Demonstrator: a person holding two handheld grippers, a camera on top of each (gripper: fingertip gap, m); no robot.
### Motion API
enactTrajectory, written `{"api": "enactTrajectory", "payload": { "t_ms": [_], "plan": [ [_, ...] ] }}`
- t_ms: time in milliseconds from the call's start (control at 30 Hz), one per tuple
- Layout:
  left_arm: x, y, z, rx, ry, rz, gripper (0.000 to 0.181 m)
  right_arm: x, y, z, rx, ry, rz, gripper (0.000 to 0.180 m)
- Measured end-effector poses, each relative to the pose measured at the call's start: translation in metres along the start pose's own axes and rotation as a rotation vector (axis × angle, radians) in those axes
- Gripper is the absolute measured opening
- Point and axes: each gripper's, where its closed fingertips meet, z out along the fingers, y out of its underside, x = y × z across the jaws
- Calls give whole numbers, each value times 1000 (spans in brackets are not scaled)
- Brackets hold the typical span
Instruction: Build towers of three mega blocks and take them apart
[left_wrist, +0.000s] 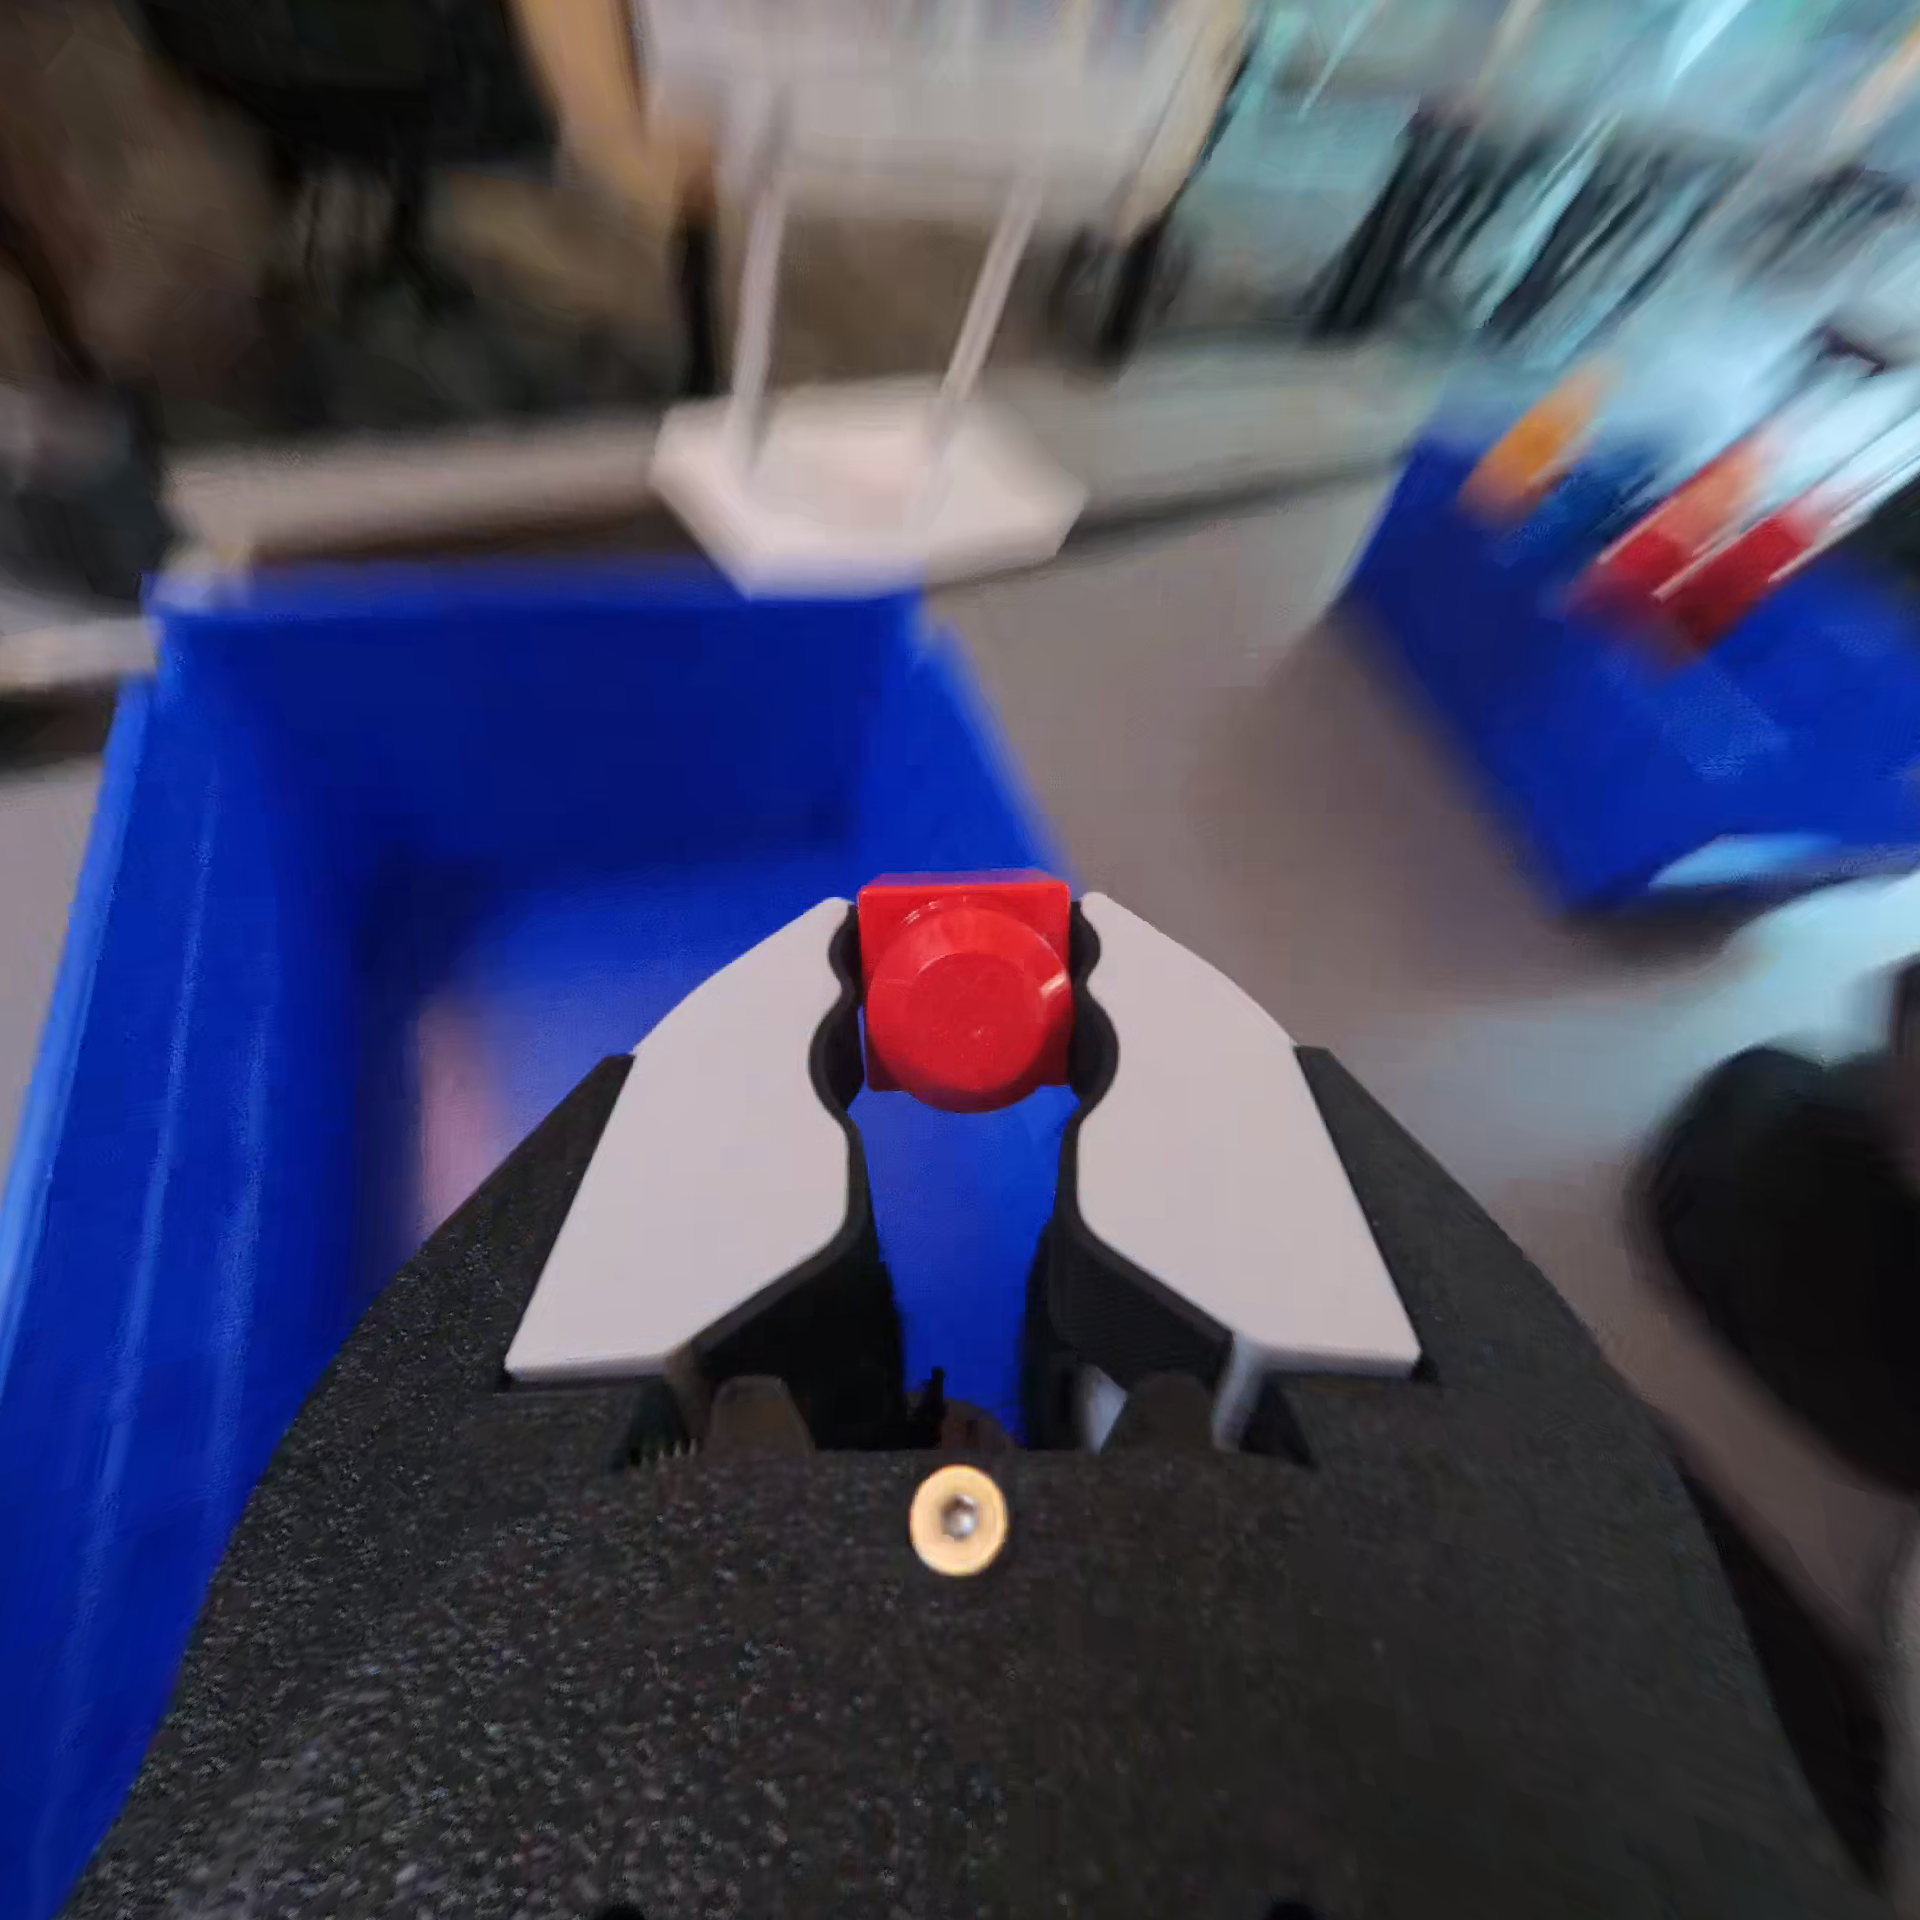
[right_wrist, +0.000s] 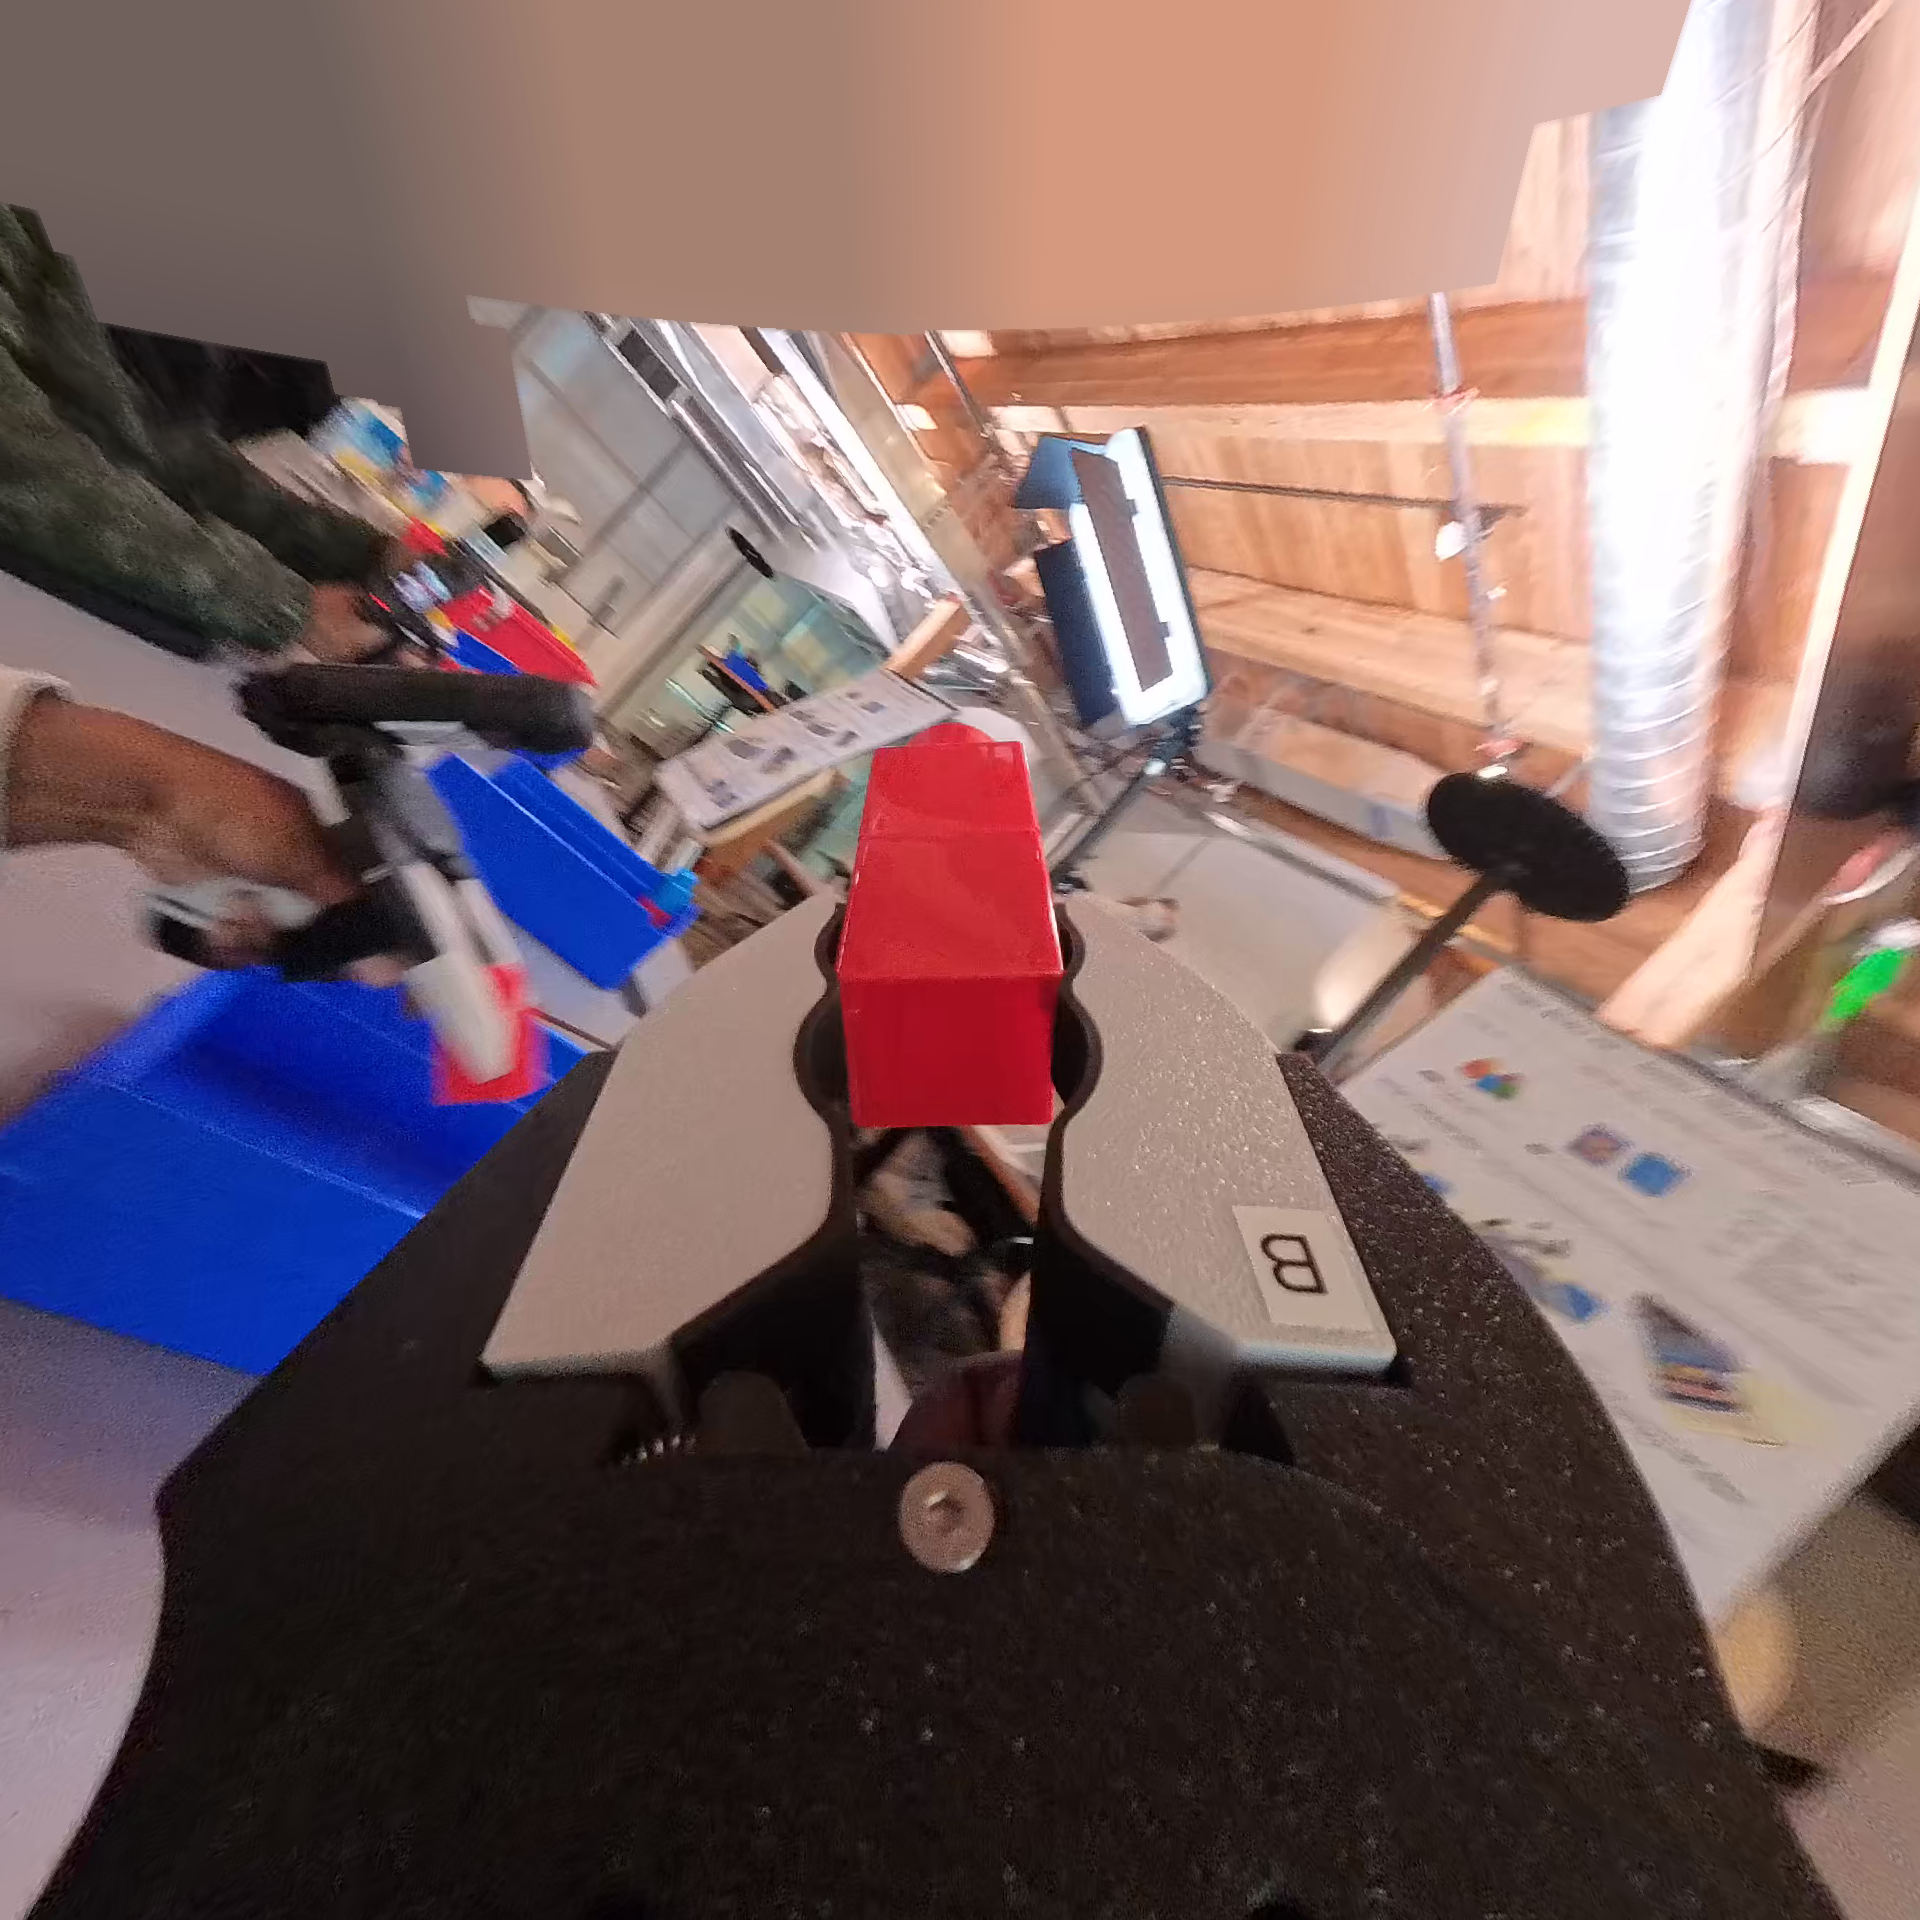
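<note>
Black textured housing fills the bottom of both wrist views, with grey fingers reaching forward from it. Between the fingertips of the left claw (left_wrist: 964, 987) sits a single red block (left_wrist: 964, 992), gripped on its two sides, with its round stud turned toward the camera. This claw hangs over a blue bin (left_wrist: 312, 831) that stands on the grey desk (left_wrist: 1195, 748); a second blue bin (left_wrist: 1621, 727) is farther right, blurred, with something red above it.

Held by the right claw (right_wrist: 948, 997) is a stack of two red blocks (right_wrist: 945, 935), the near block pinched between the fingers (right_wrist: 1174, 1039) and the other block joined to its far end, pointing away. In the right wrist view, the left claw (right_wrist: 473, 1023) appears at the left, held by a hand (right_wrist: 177, 821), with its red block (right_wrist: 488, 1060) above a blue bin (right_wrist: 208, 1143). More blue bins (right_wrist: 551, 862) stand behind it. A printed sheet (right_wrist: 1662, 1195) lies at the right.
</note>
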Motion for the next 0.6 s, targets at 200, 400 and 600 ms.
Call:
{"api": "enactTrajectory", "payload": {
  "t_ms": [200, 400, 600],
  "plan": [
    [117, -138, -72, 508, 676, -99, 36, -20, -6, 7, 44, -146, 186, 36],
    [199, -165, -71, 483, 910, 16, 36, -36, -24, 3, 53, -197, -41, 36],
    [211, -153, -64, 477, 1008, 41, 36, -30, -23, -14, -74, -186, -221, 36]
  ]
}}
